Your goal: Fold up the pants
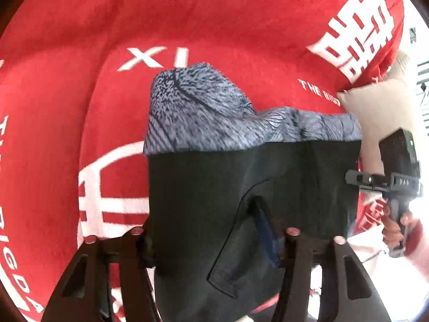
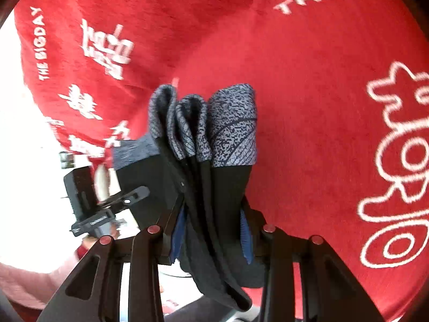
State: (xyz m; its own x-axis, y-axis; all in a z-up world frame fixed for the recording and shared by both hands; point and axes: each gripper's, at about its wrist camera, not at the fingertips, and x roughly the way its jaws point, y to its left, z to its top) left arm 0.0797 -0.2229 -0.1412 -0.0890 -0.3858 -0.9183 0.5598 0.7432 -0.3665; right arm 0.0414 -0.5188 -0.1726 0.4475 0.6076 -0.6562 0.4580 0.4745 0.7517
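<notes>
Where spread as backdrop, red blanket (image 1: 80,94) with white lettering; above it, black pants (image 2: 228,187) with grey speckled waistband hanging folded, clamped by left gripper (image 1: 214,237) and right gripper (image 2: 211,232).

Likely a home, bedroom or living area. Soft red plush blanket (image 1: 214,26) with white printed lettering, "THE BIGDAY" and large characters, spread as work surface. Beige cushion (image 1: 375,112) at blanket edge. Bright daylight beyond, washed out; further room detail not readable.
</notes>
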